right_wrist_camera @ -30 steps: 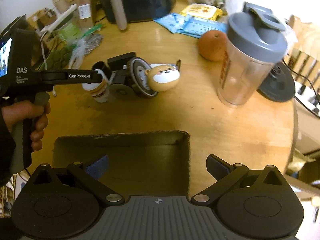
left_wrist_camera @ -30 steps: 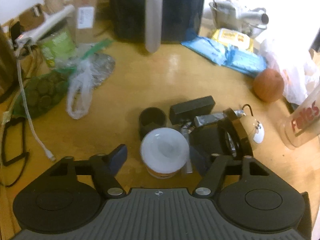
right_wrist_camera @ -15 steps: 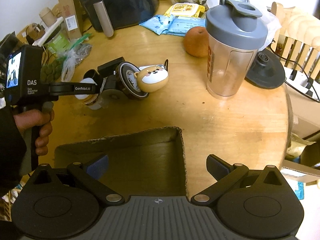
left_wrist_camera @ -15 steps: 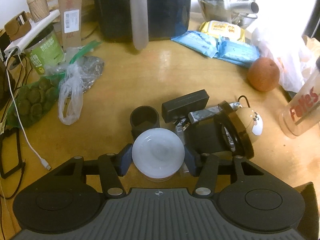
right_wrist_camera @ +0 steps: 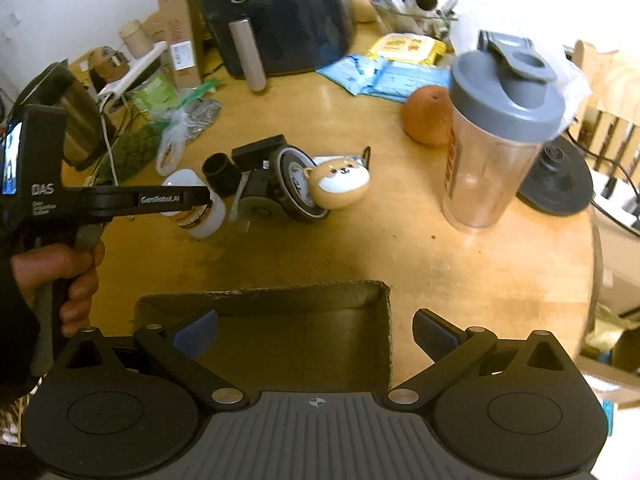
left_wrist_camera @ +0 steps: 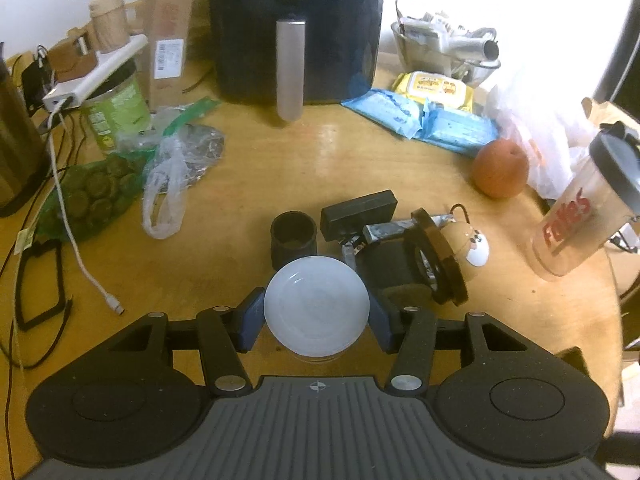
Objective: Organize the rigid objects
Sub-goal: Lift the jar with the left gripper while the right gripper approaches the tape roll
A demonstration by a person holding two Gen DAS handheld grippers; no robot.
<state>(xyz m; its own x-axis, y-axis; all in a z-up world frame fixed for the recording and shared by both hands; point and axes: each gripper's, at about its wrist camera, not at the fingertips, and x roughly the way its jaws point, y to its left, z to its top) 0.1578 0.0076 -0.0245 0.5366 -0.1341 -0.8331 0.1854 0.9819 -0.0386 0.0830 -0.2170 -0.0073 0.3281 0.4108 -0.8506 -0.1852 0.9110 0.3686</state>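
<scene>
Round wooden counter (right_wrist_camera: 400,248) crowded with clutter. Near its front edge, open cardboard box (right_wrist_camera: 304,300), seemingly there to receive rigid items. Above the box, right tongs (right_wrist_camera: 314,330) spread wide, holding nothing. Beyond the box, left tongs (left_wrist_camera: 316,314) pinching white-lidded jar (left_wrist_camera: 316,306), probably bound for it.

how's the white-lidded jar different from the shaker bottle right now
The white-lidded jar is small, opaque white and shut in the left gripper; the shaker bottle is tall, clear with a grey lid, and stands free on the table. Both are lidded, upright containers.
</scene>
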